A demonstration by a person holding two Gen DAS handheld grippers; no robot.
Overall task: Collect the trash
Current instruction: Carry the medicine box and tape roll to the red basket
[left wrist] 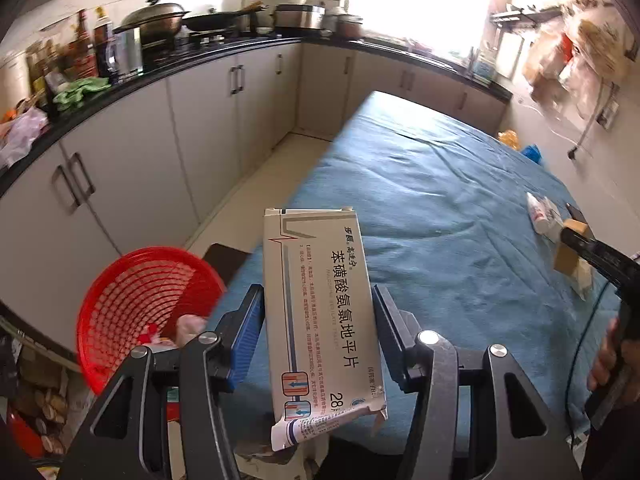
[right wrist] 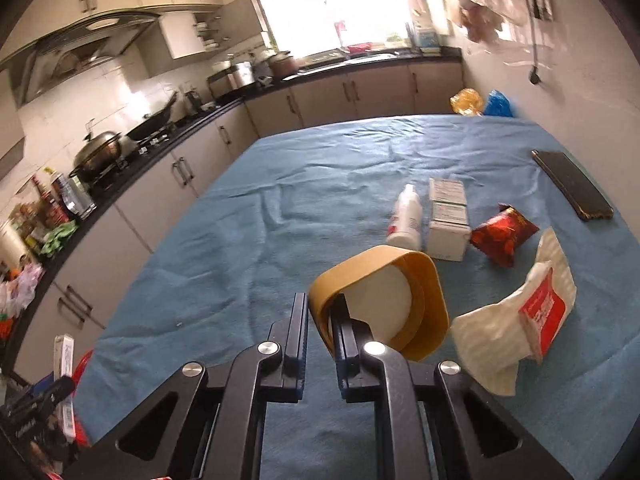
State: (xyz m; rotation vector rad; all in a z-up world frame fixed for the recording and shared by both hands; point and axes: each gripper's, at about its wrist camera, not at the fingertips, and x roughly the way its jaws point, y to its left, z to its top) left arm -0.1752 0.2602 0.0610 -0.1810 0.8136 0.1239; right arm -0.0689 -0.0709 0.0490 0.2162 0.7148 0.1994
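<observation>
Medicine box (left wrist: 324, 320): flat white cardboard, torn bottom flap, pinched upright in left gripper (left wrist: 318, 308) beside red mesh basket (left wrist: 140, 304). Right gripper (right wrist: 320, 320) nips rim of tan squarish paper cup (right wrist: 384, 300) above wrinkled blue-clothed surface (right wrist: 280, 220).

A blue cloth (right wrist: 280, 216) covered the table. Left of the table ran a black countertop (left wrist: 192, 56) over pale cabinets (left wrist: 132, 140) with dark handles, turning the corner beyond the table's far end under a bright, overexposed window (right wrist: 316, 4). A range hood (right wrist: 76, 48) hung on the white tiled wall (right wrist: 100, 96) above a lidded wok (right wrist: 98, 152).
</observation>
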